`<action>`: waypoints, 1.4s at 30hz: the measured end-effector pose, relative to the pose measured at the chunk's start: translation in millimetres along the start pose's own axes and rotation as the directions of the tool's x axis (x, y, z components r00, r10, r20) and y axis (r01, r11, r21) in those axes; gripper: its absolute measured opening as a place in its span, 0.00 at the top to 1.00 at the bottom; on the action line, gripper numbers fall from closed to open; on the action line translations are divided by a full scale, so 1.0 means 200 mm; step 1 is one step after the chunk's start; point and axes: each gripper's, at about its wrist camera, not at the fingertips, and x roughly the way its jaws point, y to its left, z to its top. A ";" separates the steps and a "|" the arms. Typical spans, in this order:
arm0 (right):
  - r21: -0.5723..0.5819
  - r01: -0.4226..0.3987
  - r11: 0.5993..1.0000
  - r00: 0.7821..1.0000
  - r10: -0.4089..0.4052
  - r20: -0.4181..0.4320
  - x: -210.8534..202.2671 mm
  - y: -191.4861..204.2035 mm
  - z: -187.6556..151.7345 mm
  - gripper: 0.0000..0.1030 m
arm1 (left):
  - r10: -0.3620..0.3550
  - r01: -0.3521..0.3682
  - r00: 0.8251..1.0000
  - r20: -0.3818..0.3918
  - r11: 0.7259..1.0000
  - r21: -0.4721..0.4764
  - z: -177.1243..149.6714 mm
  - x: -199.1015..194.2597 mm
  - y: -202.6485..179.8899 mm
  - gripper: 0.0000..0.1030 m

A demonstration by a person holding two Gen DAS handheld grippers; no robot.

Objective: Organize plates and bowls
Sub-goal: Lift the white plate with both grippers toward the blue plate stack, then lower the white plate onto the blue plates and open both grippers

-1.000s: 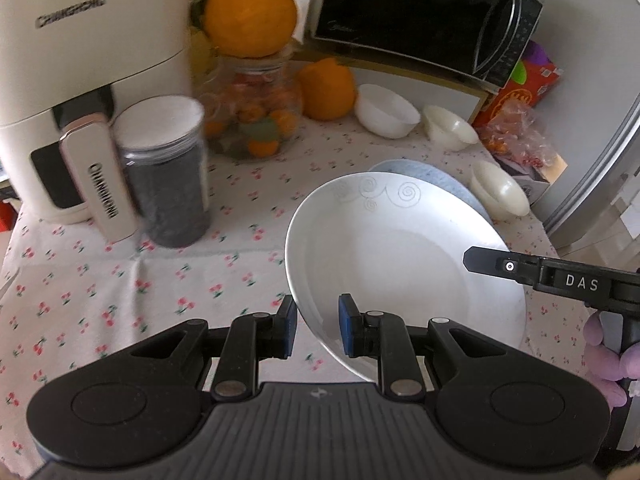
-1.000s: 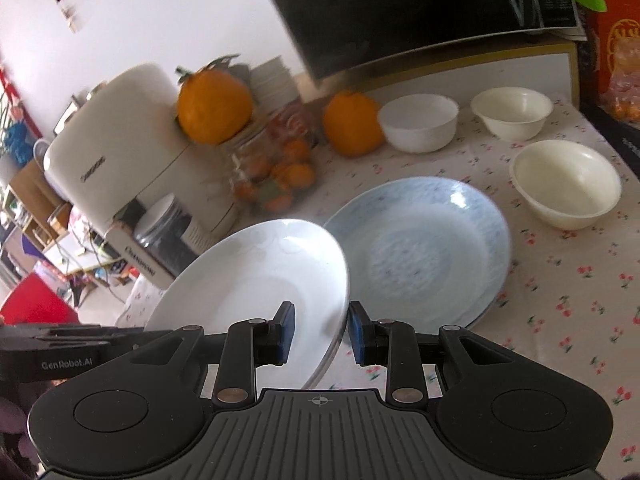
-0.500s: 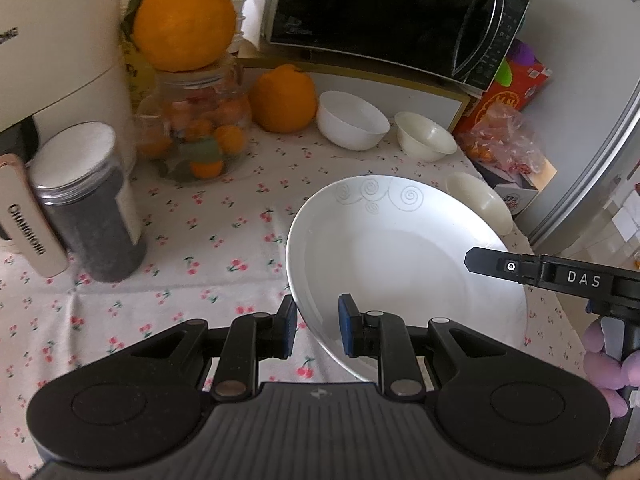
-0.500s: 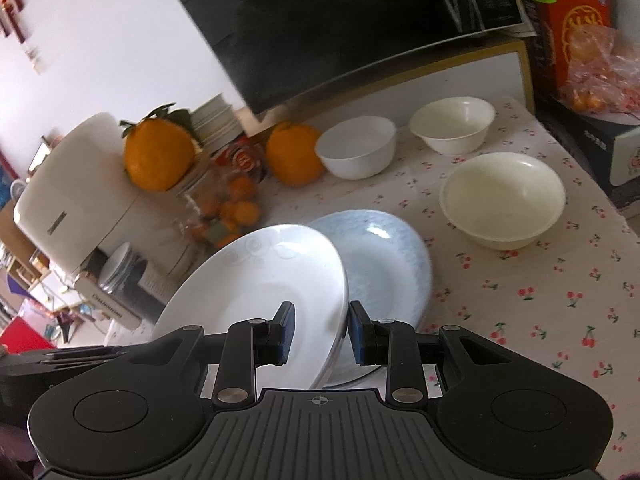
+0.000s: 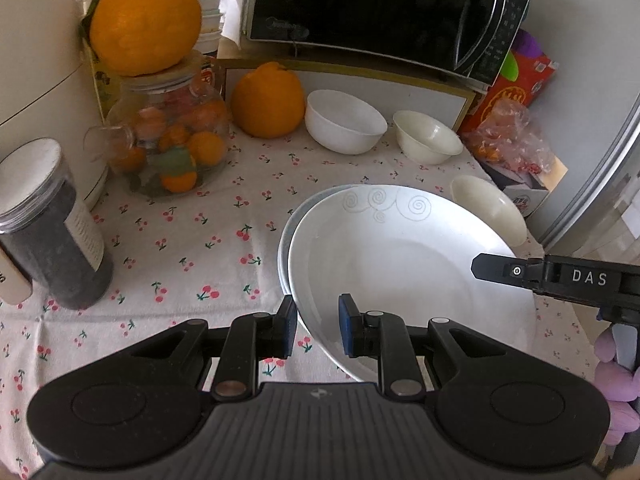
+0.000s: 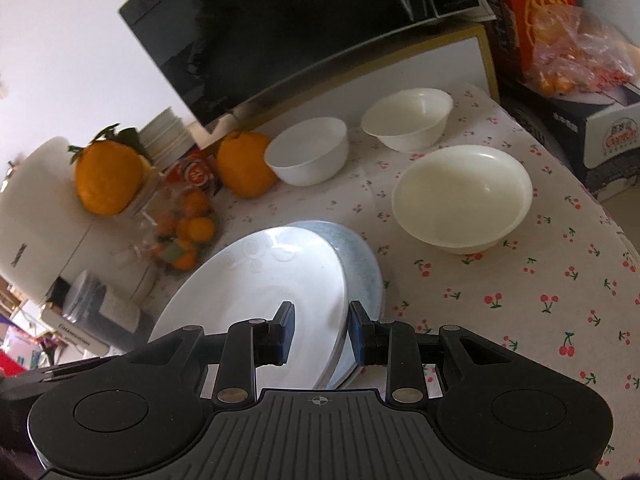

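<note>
The left hand-held gripper (image 5: 318, 330) has its jaws drawn narrow on the near left rim of a white plate (image 5: 400, 264) with faint swirl marks along its far edge. The right hand-held gripper (image 6: 322, 330) clamps the opposite rim of the same white plate (image 6: 256, 292), its jaws likewise narrow with the plate's edge between the pads. In the left wrist view the right hand-held gripper's black finger, marked DAS, reaches in from the right over the plate's rim, with a purple-gloved hand (image 5: 616, 384) behind it.

The white plate is tilted and sits directly over a pale blue plate (image 6: 360, 264) that lies flat on the worktop (image 6: 540, 280), which is covered by a cherry-print cloth. Only a crescent of the blue plate shows past the white one; whether the two touch cannot be told.

Three bowls stand apart on the worktop: a wide cream bowl (image 6: 462, 204) just beyond the plates, a white bowl (image 6: 308, 156), and a smaller cream bowl (image 6: 408, 120) near a black microwave (image 6: 304, 28). A glass jar of small oranges (image 5: 168, 148) stands further left, a large orange (image 5: 144, 20) on its lid.
</note>
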 end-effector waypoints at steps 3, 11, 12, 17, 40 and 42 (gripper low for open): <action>0.022 0.018 1.000 1.000 -0.018 -0.003 0.02 -0.02 0.01 0.72 | 0.020 -0.020 1.000 -0.005 1.000 0.017 0.00 0.03 -0.02 0.81; 0.049 0.052 0.997 0.999 -0.052 -0.006 0.06 -0.05 0.01 0.73 | 0.036 -0.036 0.999 -0.016 0.999 0.028 0.01 0.08 -0.05 0.81; 0.049 0.055 0.997 0.998 -0.055 -0.007 0.06 -0.05 0.02 0.73 | 0.039 -0.038 0.999 -0.016 0.999 0.030 0.01 0.09 -0.06 0.81; 0.044 0.068 0.997 0.998 -0.067 -0.010 0.07 -0.05 0.01 0.73 | 0.053 -0.053 0.998 -0.019 0.998 0.037 0.01 0.10 -0.07 0.81; -0.129 0.215 0.968 0.976 -0.216 0.008 0.10 0.04 -0.02 0.87 | 0.148 -0.151 0.988 0.036 0.979 0.137 -0.02 0.11 -0.14 0.75; -0.150 0.225 0.963 0.974 -0.226 0.016 0.10 0.05 -0.02 0.88 | 0.164 -0.169 0.985 0.045 0.976 0.140 -0.02 0.11 -0.14 0.75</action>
